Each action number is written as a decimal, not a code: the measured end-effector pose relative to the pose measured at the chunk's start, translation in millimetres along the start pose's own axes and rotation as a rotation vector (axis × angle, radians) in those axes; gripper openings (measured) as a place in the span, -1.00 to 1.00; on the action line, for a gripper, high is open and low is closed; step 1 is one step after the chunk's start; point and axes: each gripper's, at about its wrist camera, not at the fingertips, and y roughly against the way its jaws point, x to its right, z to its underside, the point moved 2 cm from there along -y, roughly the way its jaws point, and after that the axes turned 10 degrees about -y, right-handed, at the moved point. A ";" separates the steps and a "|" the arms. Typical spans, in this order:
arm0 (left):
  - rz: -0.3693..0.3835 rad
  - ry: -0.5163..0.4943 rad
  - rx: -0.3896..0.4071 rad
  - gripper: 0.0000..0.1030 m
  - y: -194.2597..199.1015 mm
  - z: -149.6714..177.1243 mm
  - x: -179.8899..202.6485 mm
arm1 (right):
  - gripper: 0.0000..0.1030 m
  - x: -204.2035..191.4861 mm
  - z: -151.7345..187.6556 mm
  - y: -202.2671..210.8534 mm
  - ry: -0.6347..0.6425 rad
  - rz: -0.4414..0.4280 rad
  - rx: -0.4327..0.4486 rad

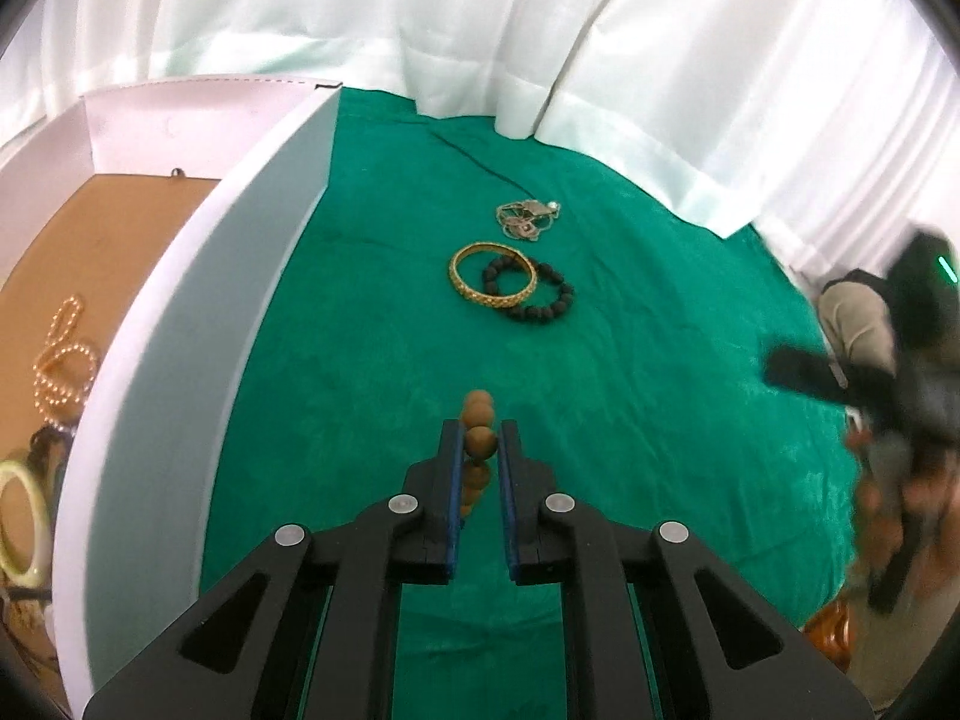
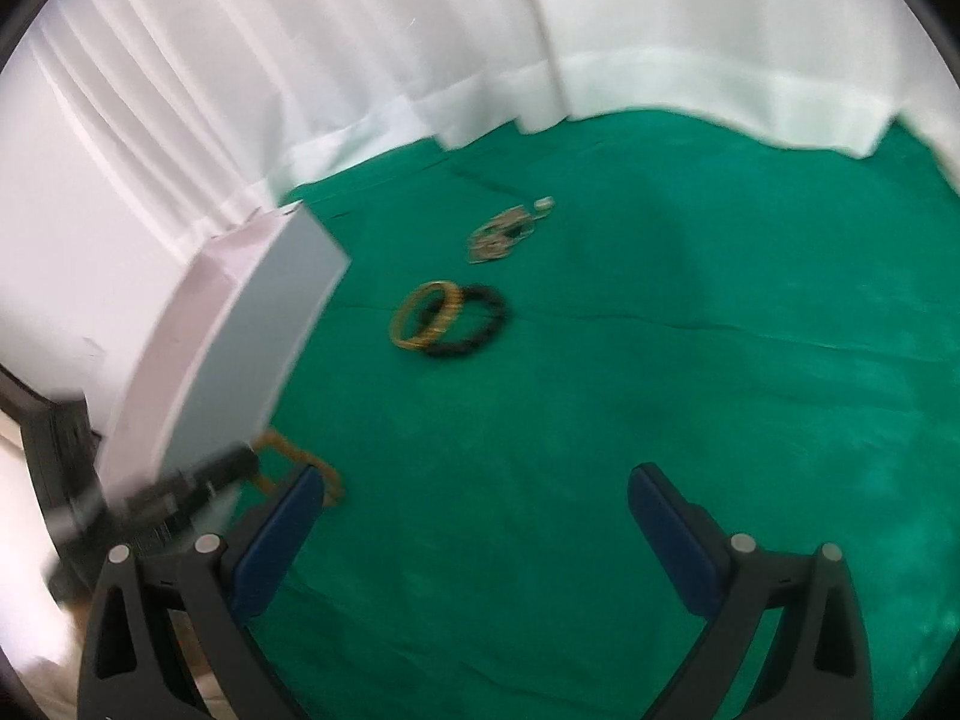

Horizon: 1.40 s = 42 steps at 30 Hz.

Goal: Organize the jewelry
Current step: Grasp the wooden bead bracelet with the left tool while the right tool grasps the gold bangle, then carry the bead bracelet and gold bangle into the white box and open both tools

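My left gripper (image 1: pixel 480 441) is shut on a brown wooden bead bracelet (image 1: pixel 478 420) and holds it above the green cloth, beside the white box (image 1: pixel 180 360). The same bracelet (image 2: pixel 300 468) shows blurred in the right wrist view, next to the box (image 2: pixel 240 360). A gold bangle (image 1: pixel 492 273) lies overlapping a black bead bracelet (image 1: pixel 540 294) mid-cloth; a tangled chain necklace (image 1: pixel 528 217) lies behind them. They also show in the right wrist view: bangle (image 2: pixel 426 315), black bracelet (image 2: pixel 480 324), necklace (image 2: pixel 504 231). My right gripper (image 2: pixel 474 501) is open and empty.
Inside the box, on its brown floor, lie a pearl strand (image 1: pixel 60 360) and a pale green bangle (image 1: pixel 24 531). White curtains (image 1: pixel 480 30) hang behind the green cloth (image 1: pixel 660 420). The right gripper and hand (image 1: pixel 900 408) appear blurred at the right edge.
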 end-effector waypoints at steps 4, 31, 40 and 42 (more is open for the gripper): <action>-0.023 -0.002 -0.010 -0.82 0.7 5.2 -1.7 | 1.00 -5.7 -43.0 -51.2 -0.095 -0.077 -0.089; -0.146 -0.044 -0.031 -0.82 -6.0 7.0 -7.4 | -0.85 -45.5 -77.5 -122.6 -0.105 0.013 -0.085; -0.010 0.007 0.046 -0.82 46.3 -2.5 -2.0 | -0.85 -80.1 -62.1 -41.3 0.052 0.016 0.026; 0.037 0.026 0.075 -0.82 66.6 -6.9 -2.0 | -0.85 -90.2 -55.2 -23.8 0.080 0.009 0.057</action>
